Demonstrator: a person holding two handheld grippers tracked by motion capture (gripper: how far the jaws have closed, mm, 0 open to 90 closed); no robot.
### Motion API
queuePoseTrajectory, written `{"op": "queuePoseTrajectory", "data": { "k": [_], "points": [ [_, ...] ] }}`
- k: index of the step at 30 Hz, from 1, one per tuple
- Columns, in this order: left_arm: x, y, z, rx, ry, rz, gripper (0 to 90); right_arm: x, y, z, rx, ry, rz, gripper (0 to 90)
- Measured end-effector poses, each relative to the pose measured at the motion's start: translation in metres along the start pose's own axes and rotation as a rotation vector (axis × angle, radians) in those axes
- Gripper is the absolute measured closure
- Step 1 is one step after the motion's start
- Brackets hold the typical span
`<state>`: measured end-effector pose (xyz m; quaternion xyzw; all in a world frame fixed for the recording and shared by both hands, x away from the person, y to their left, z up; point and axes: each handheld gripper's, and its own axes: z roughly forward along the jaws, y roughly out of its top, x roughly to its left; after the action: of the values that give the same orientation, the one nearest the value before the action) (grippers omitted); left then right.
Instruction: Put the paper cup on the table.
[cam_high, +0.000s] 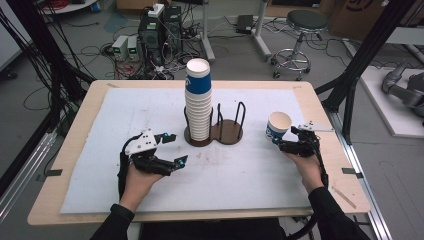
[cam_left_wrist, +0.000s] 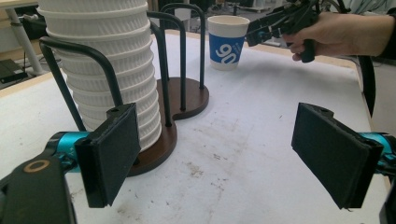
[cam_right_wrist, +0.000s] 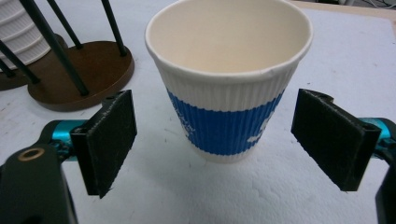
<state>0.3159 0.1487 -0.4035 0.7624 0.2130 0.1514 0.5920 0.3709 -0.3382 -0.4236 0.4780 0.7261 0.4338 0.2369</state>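
A tall stack of white ribbed paper cups (cam_high: 198, 102) (cam_left_wrist: 105, 60) with a blue-banded top cup stands in the left ring of a brown two-ring cup holder (cam_high: 227, 132) (cam_left_wrist: 184, 98) (cam_right_wrist: 79, 74). One single white and blue cup (cam_high: 278, 127) (cam_left_wrist: 227, 42) (cam_right_wrist: 229, 84) stands upright on the mat at the right. My right gripper (cam_high: 281, 142) (cam_right_wrist: 224, 144) is open, its pads on either side of this cup without touching it. My left gripper (cam_high: 171, 148) (cam_left_wrist: 224, 154) is open and empty, in front of the holder's left side.
A white mat (cam_high: 150, 115) covers most of the wooden table (cam_high: 75, 135). The holder's right ring with its black wire posts (cam_high: 240, 117) holds no cups. Behind the table are cables, electronics and a stool (cam_high: 299, 37) on the floor.
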Motion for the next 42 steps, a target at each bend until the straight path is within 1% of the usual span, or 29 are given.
{"op": "queuePoseTrajectory", "data": {
  "k": [3, 6, 7, 9, 12, 16, 17, 18, 19, 20, 21, 22, 23, 24, 26, 27, 28, 29, 31, 34, 37, 42],
  "points": [
    [0.0, 0.0, 0.0, 0.0, 0.001, -0.002, 15.5, 0.002, 0.0, -0.009, -0.015, 0.012, -0.002, 14.6],
    [0.0, 0.0, 0.0, 0.001, 0.0, -0.002, 15.5, 0.005, 0.001, -0.018, -0.052, 0.028, 0.0, 14.7],
    [0.0, 0.0, 0.0, 0.001, 0.0, -0.002, 15.5, 0.008, 0.003, -0.022, -0.073, 0.043, -0.003, 14.7],
    [0.0, 0.0, 0.0, 0.0, 0.0, 0.0, 15.5, 0.012, 0.006, -0.028, -0.099, 0.075, -0.007, 14.8],
    [0.001, 0.0, 0.001, -0.001, 0.003, -0.001, 15.5, 0.021, 0.012, -0.035, -0.128, 0.132, -0.028, 14.8],
    [0.002, 0.001, 0.0, -0.007, 0.006, -0.006, 15.4, 0.035, 0.017, -0.04, -0.166, 0.223, -0.063, 14.8],
    [0.003, 0.001, 0.0, -0.009, 0.007, -0.007, 15.5, 0.039, 0.019, -0.041, -0.189, 0.266, -0.09, 14.8],
    [0.003, 0.002, 0.0, -0.014, 0.012, -0.008, 15.4, 0.042, 0.02, -0.042, -0.2, 0.274, -0.108, 14.8],
    [0.003, 0.003, 0.0, -0.015, 0.013, -0.008, 15.5, 0.046, 0.021, -0.042, -0.209, 0.296, -0.129, 14.9],
    [0.003, 0.004, 0.0, -0.02, 0.016, -0.007, 15.5, 0.049, 0.022, -0.042, -0.207, 0.341, -0.151, 14.9],
    [0.002, 0.005, -0.001, -0.021, 0.018, -0.002, 15.4, 0.051, 0.022, -0.042, -0.203, 0.354, -0.157, 14.9],
    [0.002, 0.006, -0.001, -0.02, 0.025, 0.004, 15.4, 0.054, 0.022, -0.041, -0.204, 0.388, -0.167, 14.9],
    [0.0, 0.008, -0.002, -0.02, 0.025, 0.009, 15.5, 0.056, 0.022, -0.041, -0.206, 0.404, -0.185, 14.9],
    [-0.001, 0.01, -0.002, -0.024, 0.023, 0.015, 15.4, 0.058, 0.023, -0.042, -0.21, 0.403, -0.2, 14.8],
    [-0.005, 0.014, -0.002, -0.03, 0.023, 0.038, 15.5, 0.06, 0.023, -0.043, -0.237, 0.434, -0.226, 14.8],
    [-0.007, 0.017, -0.003, -0.039, 0.02, 0.043, 15.4, 0.062, 0.024, -0.044, -0.239, 0.435, -0.223, 14.8],
    [-0.007, 0.018, -0.003, -0.045, 0.018, 0.045, 15.5, 0.062, 0.024, -0.044, -0.25, 0.451, -0.221, 14.8],
    [-0.008, 0.019, -0.004, -0.051, 0.018, 0.05, 15.5, 0.062, 0.025, -0.044, -0.256, 0.45, -0.221, 14.9],
    [-0.009, 0.02, -0.005, -0.048, 0.021, 0.057, 15.5, 0.062, 0.025, -0.044, -0.26, 0.457, -0.217, 14.9],
    [-0.009, 0.019, -0.006, -0.03, 0.045, 0.074, 15.5, 0.063, 0.025, -0.044, -0.259, 0.474, -0.222, 14.9],
    [-0.009, 0.018, -0.007, -0.024, 0.048, 0.074, 15.5, 0.064, 0.025, -0.043, -0.26, 0.498, -0.224, 14.9],
    [-0.012, 0.017, -0.012, -0.029, 0.048, 0.082, 15.5, 0.068, 0.027, -0.044, -0.252, 0.506, -0.227, 14.9]
  ]
}}
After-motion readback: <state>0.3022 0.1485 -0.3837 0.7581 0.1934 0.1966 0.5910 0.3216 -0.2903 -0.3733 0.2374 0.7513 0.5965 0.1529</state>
